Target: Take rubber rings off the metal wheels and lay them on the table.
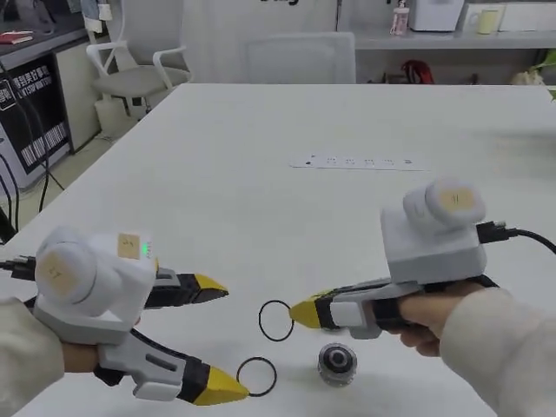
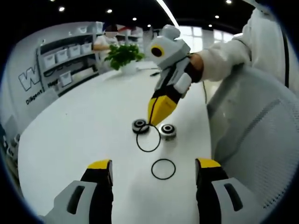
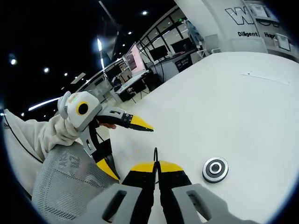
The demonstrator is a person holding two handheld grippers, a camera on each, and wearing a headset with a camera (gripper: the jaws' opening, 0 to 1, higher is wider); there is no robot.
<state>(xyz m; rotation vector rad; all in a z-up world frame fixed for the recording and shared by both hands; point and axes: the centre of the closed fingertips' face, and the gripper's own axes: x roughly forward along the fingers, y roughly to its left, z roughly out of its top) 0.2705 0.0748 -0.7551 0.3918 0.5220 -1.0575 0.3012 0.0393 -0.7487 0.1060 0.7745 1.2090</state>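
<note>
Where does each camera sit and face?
Head view: on the headset, looking down at the table; left gripper, right gripper, sleeves show.
Left gripper view: rides the left gripper, faces the right one; own open fingers.
Right gripper view: rides the right gripper, faces the left one; own fingers pinch a rubber ring.
Shared: all three show that ring.

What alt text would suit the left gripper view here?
The right hand-held gripper, shut on a rubber ring, holds it beside two metal wheels on a white table. A second ring lies flat ahead of the left hand-held gripper's open jaws.
</note>
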